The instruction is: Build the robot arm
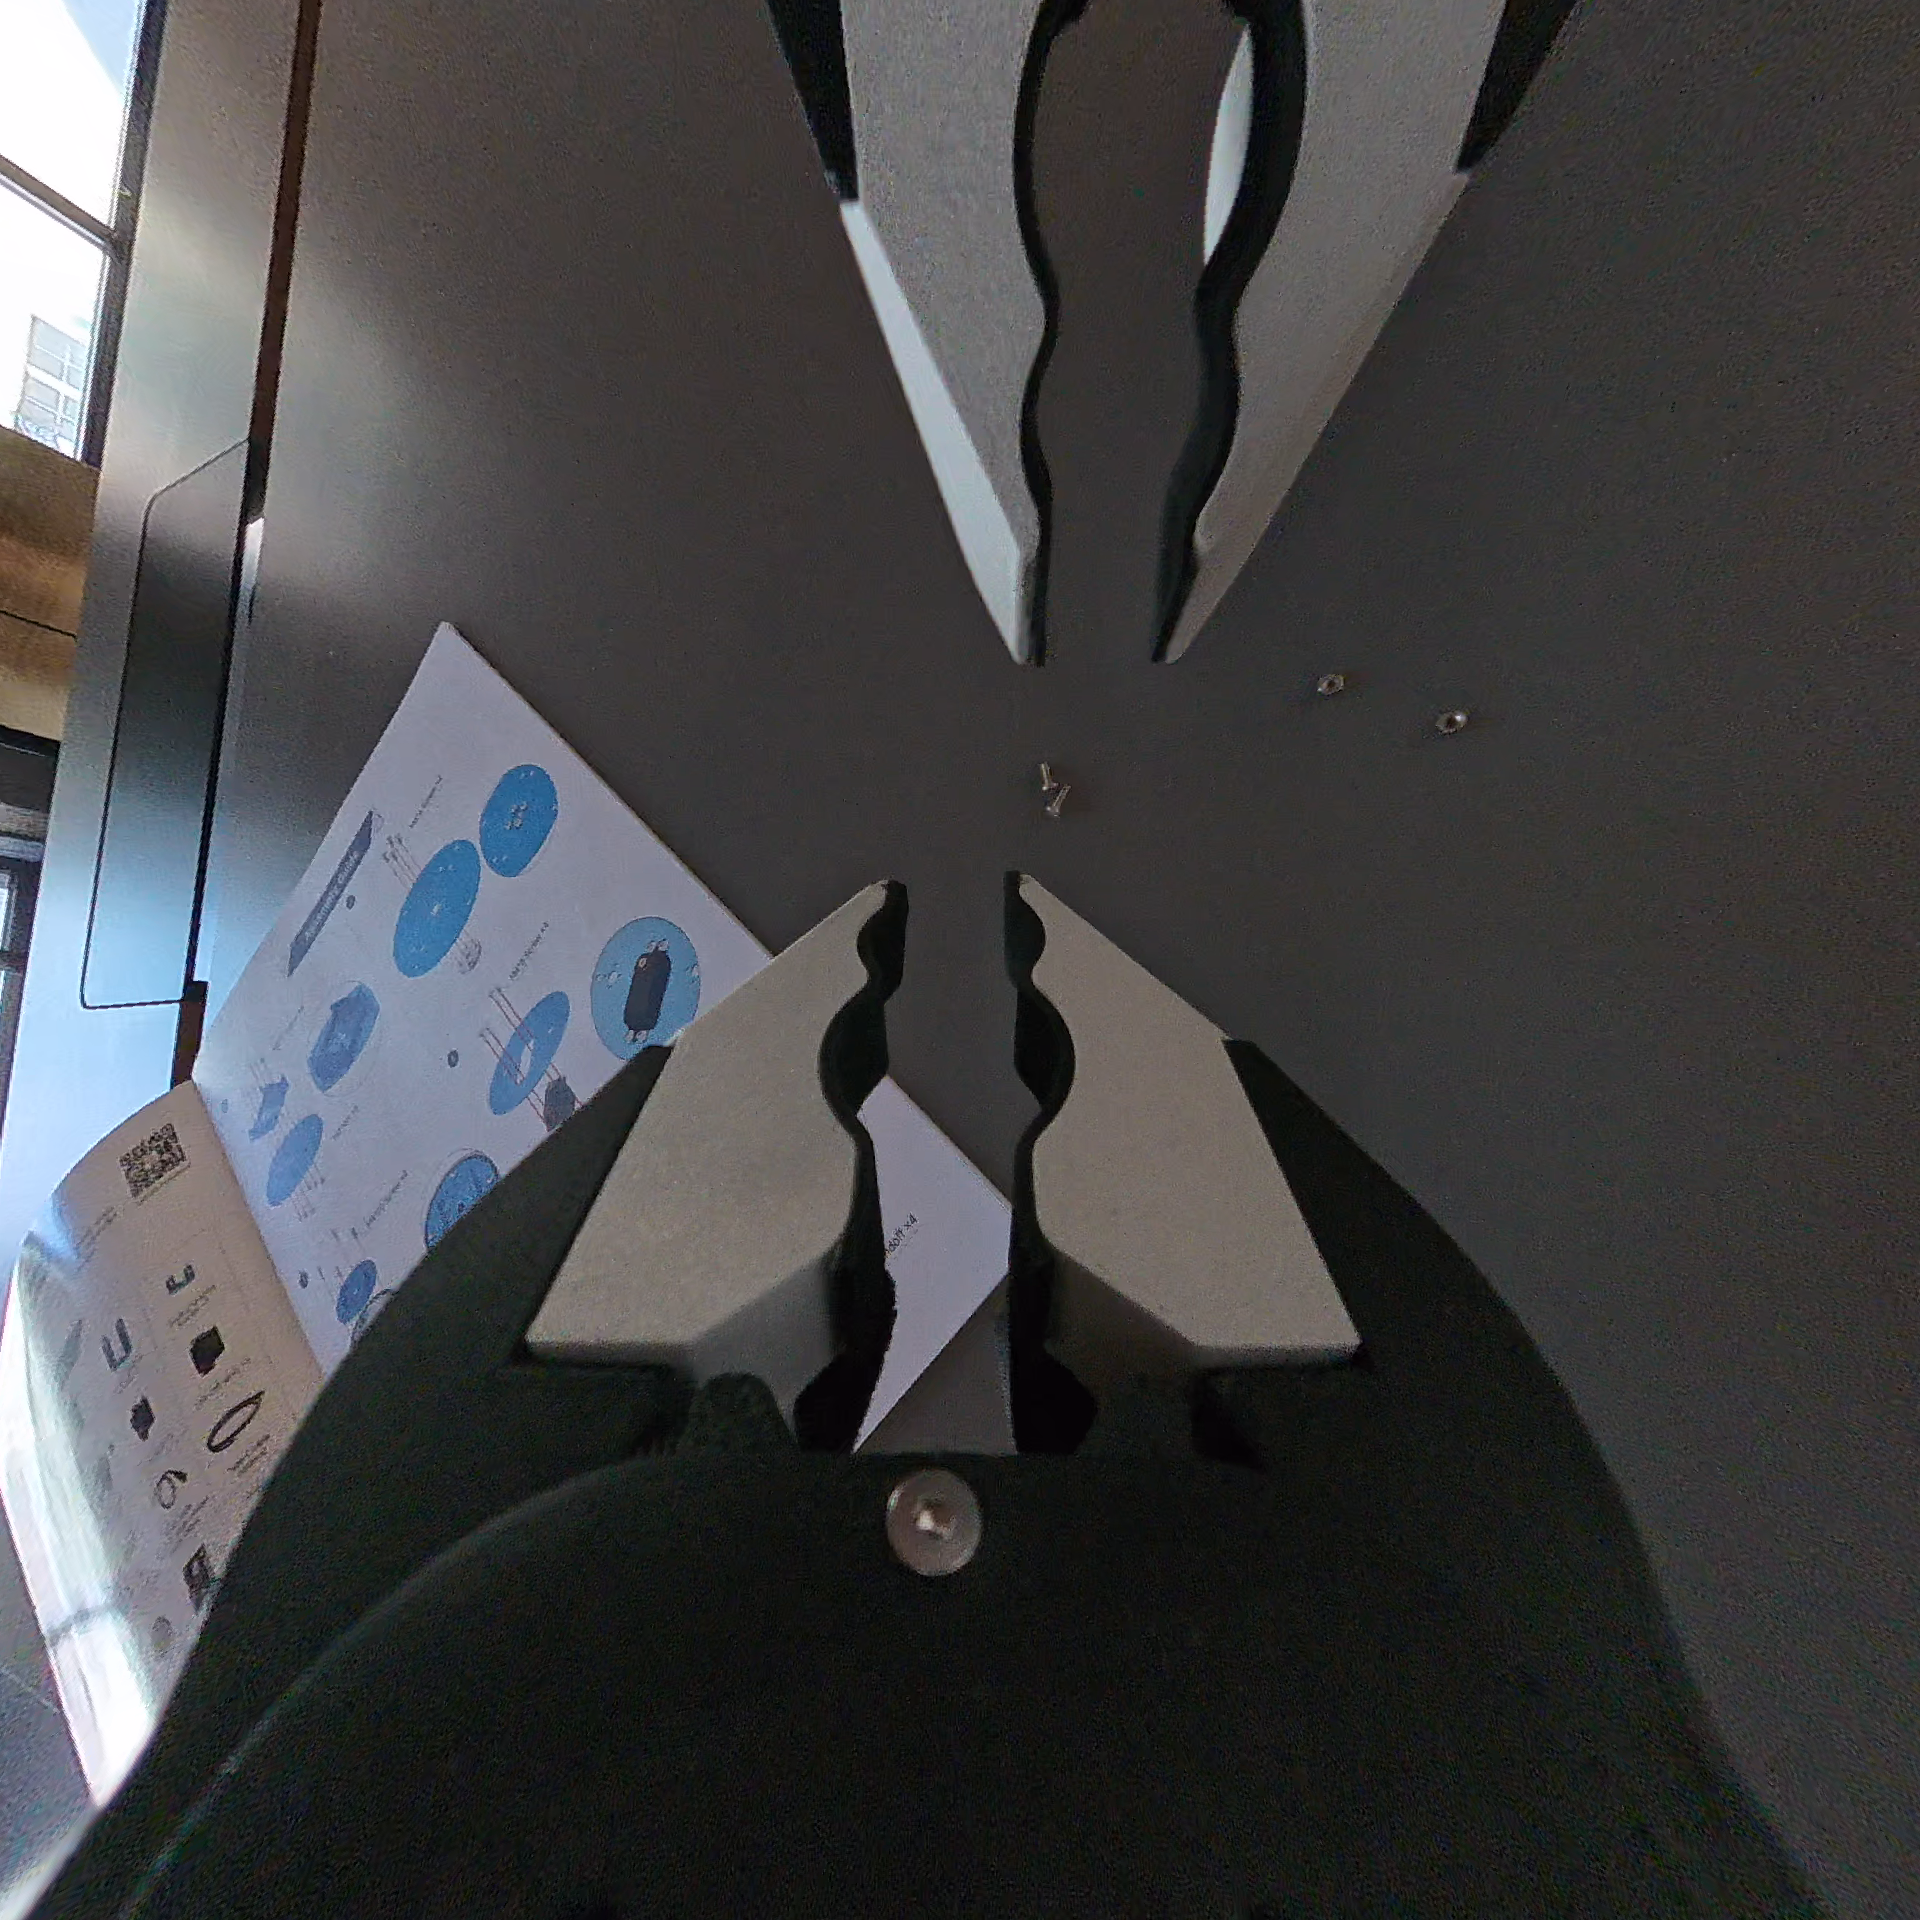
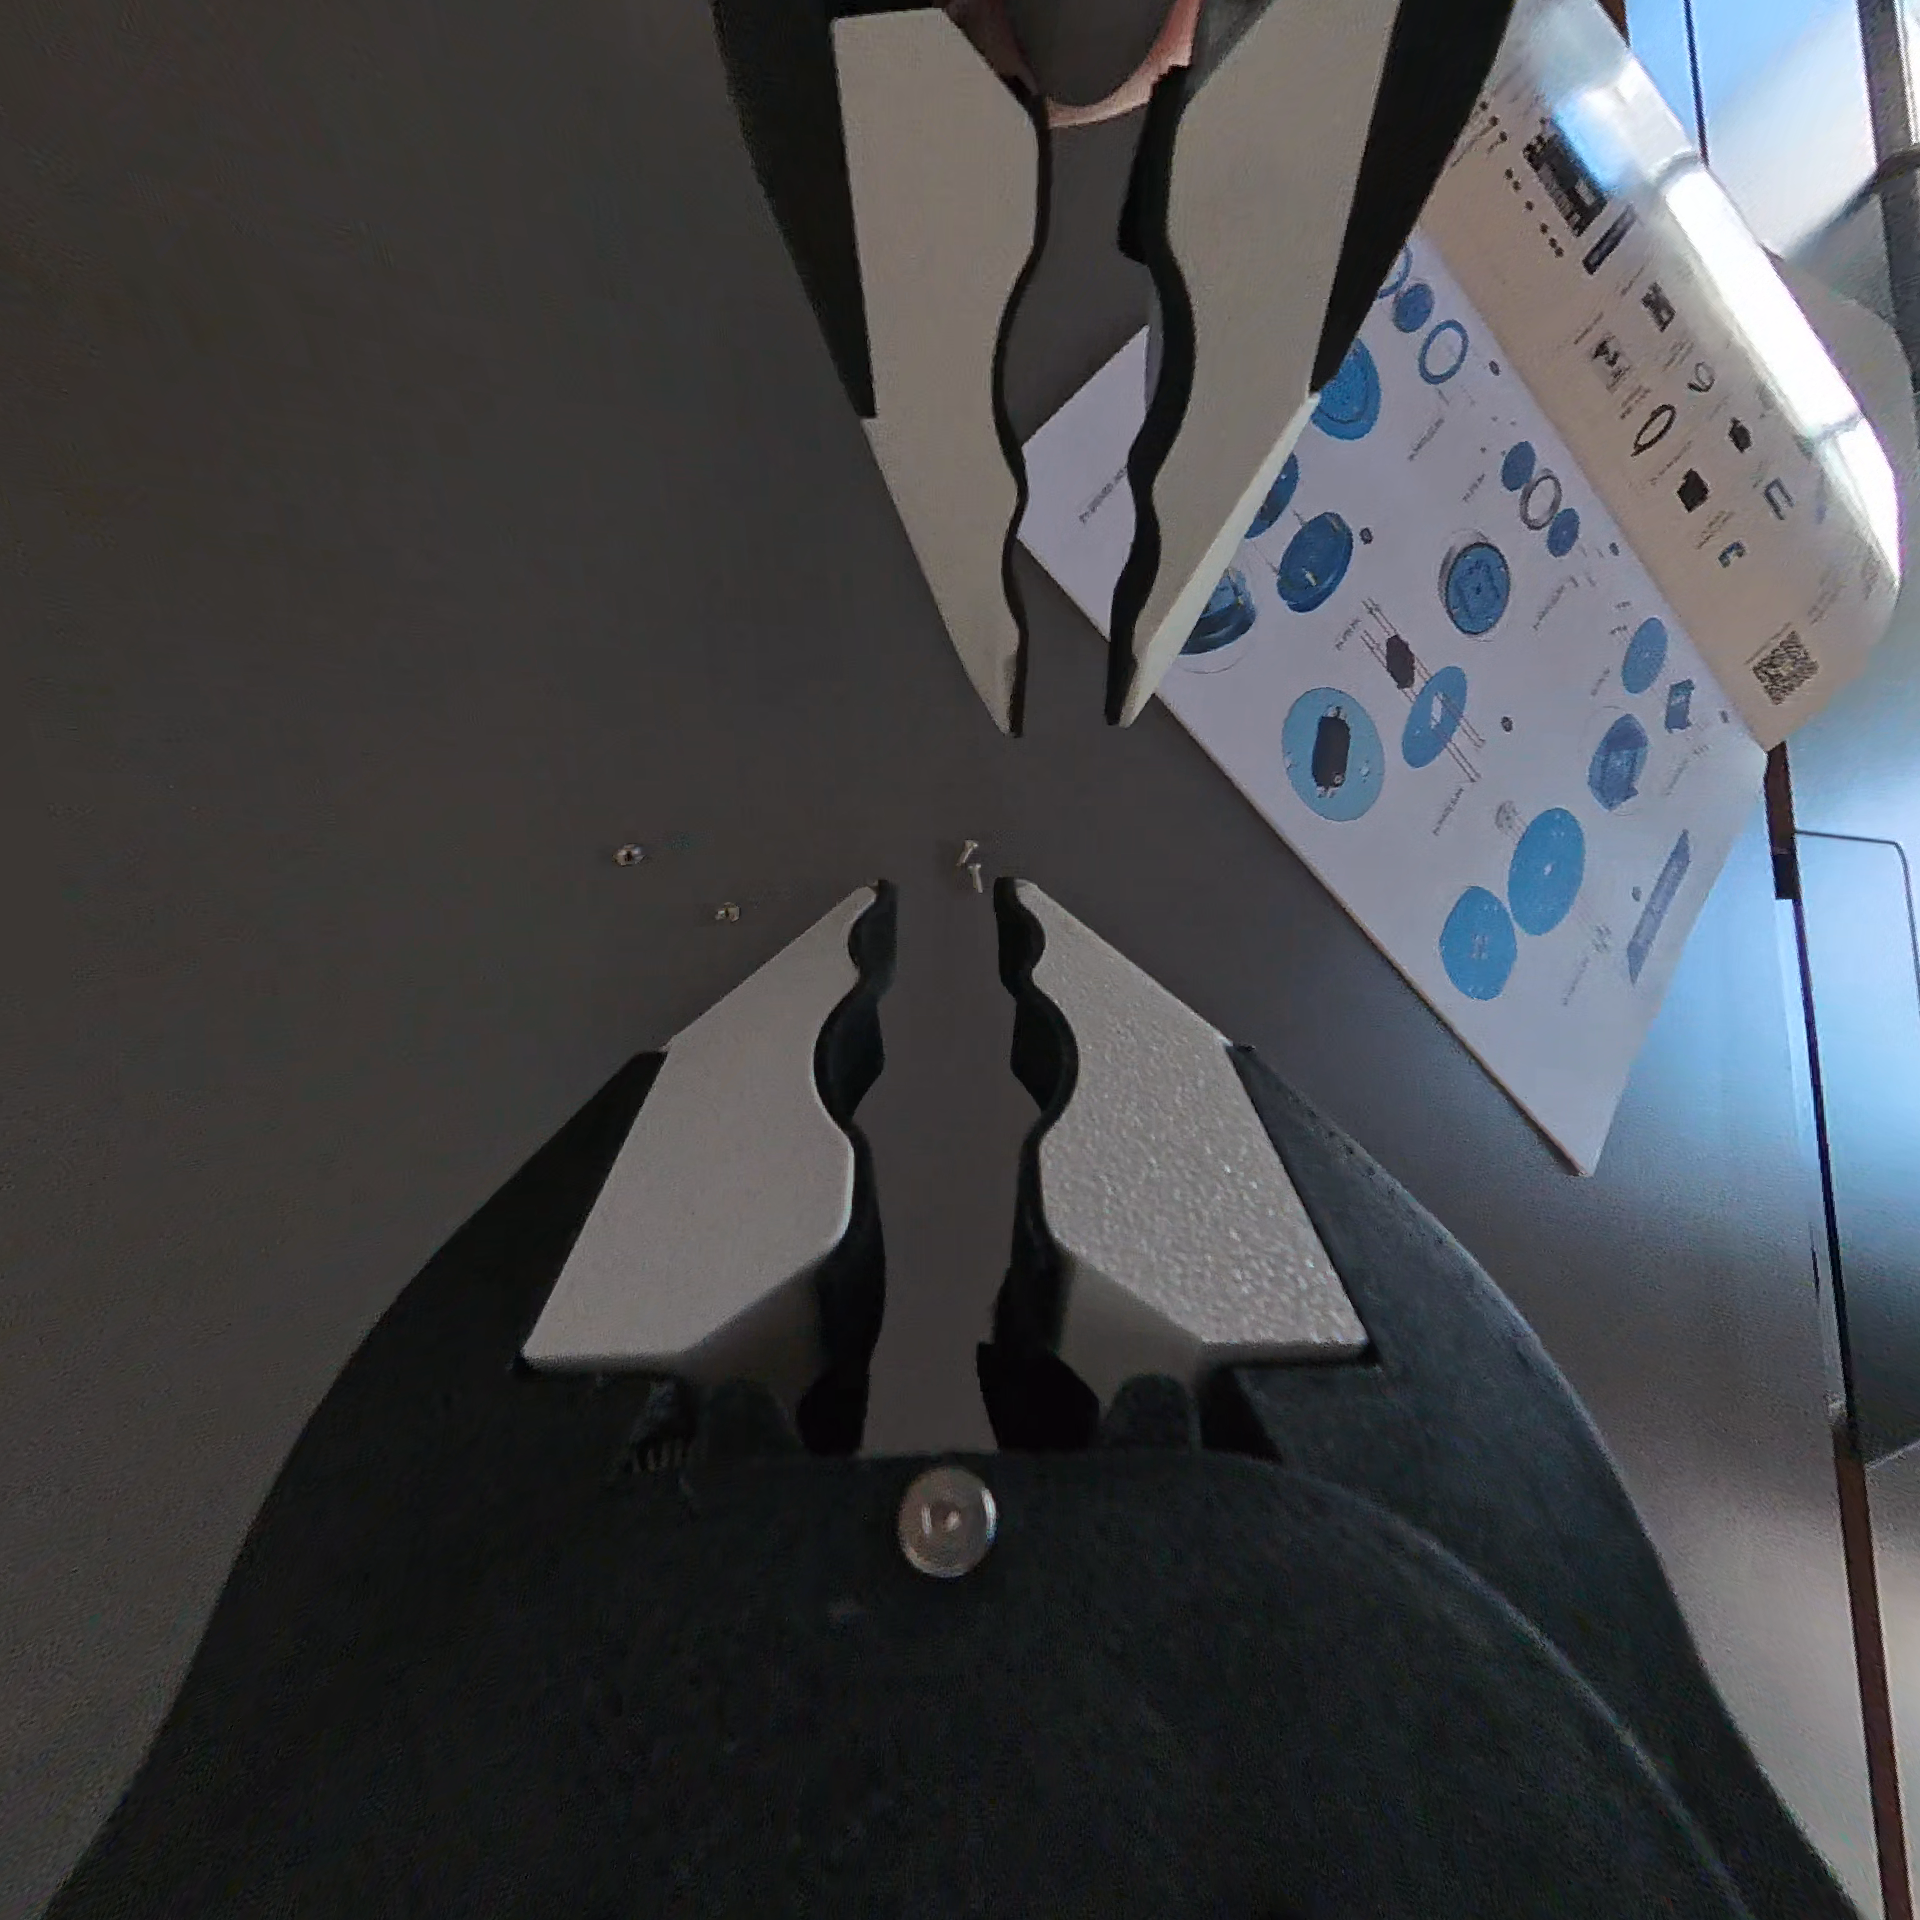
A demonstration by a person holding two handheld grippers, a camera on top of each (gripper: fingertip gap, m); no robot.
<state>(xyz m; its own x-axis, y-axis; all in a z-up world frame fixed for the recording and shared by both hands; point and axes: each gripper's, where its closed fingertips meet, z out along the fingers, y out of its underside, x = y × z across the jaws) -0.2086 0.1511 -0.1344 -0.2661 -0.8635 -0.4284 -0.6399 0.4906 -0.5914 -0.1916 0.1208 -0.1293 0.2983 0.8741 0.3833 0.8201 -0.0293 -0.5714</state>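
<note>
Where hand-held grippers [image 1: 956,881] [image 2: 940,883] meet, tiny screws [image 2: 969,860] blur.

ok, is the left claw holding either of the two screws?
No, the left claw is open and empty, and the two screws lie on the dark table just beyond its tips.

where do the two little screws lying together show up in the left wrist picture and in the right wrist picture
Left wrist view: the pair of screws lies near centre on the dark table, just beyond the left gripper.
Right wrist view: the pair of screws lies just off the right gripper, slightly right of centre.
Shared landmark: the white instruction sheet with blue diagrams.
</note>
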